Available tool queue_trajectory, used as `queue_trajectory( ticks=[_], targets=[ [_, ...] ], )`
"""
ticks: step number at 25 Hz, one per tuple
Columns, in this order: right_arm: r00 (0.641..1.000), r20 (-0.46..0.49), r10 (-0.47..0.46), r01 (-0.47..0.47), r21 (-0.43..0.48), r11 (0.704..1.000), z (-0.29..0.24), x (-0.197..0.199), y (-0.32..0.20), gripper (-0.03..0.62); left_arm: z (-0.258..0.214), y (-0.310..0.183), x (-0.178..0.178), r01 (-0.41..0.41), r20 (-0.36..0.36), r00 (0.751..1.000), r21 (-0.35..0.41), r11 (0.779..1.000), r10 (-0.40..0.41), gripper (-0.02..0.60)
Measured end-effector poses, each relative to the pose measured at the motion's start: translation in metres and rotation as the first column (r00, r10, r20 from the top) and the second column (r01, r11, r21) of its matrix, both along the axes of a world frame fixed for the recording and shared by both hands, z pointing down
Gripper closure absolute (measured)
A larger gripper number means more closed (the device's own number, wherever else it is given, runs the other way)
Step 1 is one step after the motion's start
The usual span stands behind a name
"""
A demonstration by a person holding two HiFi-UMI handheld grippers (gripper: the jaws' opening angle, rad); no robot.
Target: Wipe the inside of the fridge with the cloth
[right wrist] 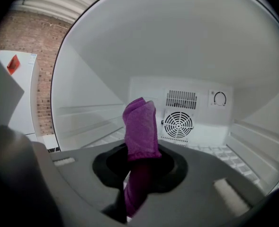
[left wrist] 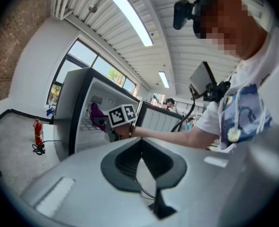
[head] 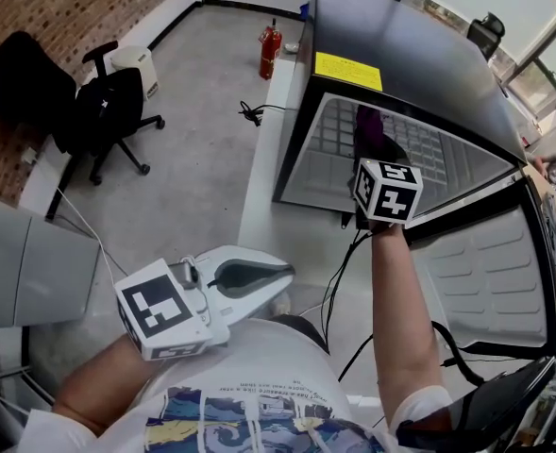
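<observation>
Your right tongs (right wrist: 140, 164) are clamped on the purple cloth (right wrist: 140, 124), its folded end standing proud of the tips to meet the walls just inside the open fridge (head: 400, 59), while your left tongs (left wrist: 141, 167) wait closed and empty near your waist.

— Where is the cloth placed relative to the fridge?
— The cloth (right wrist: 140, 131) is held between the jaws of the right gripper (right wrist: 139, 174), inside the fridge (head: 400, 74), in front of the fan (right wrist: 178, 125) set in its back wall (a dial (right wrist: 220, 98) is seen up and to the right of the fan).
— And what is found outside the fridge?
— Its door (head: 490, 272) is swung open on the right. The left gripper (head: 276, 276) is held well in front of the fridge, to the left. A fire extinguisher (head: 270, 50) is stood near the fridge's rear left corner; an office chair (head: 108, 111) is set well apart, farther left.
</observation>
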State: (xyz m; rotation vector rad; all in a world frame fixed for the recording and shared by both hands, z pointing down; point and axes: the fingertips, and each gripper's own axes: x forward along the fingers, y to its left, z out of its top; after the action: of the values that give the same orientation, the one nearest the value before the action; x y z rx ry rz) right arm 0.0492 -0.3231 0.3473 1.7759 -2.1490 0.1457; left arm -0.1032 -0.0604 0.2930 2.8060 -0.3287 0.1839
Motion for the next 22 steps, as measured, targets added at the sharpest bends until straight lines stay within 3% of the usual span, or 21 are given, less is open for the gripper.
queue_trajectory(
  ticks=[16,19,22],
  targets=[
    [0.989,0.101,-0.113,0.113,0.005,0.994,0.001,-0.073,0.005,0.536,0.000,0.012,-0.034,0.046,-0.006,0.999,-0.001,0.999,-0.046,0.578],
    [0.984,0.119,-0.132,0.133,0.004,0.991,0.001,-0.082,0.008,0.536,0.001,0.012,-0.037,0.064,0.018,0.998,-0.008,0.998,-0.063,0.578],
    [0.977,0.151,-0.152,0.154,0.000,0.988,0.002,-0.089,0.012,0.536,0.000,0.017,-0.037,0.042,0.004,0.999,-0.004,0.999,-0.042,0.578]
  ],
)
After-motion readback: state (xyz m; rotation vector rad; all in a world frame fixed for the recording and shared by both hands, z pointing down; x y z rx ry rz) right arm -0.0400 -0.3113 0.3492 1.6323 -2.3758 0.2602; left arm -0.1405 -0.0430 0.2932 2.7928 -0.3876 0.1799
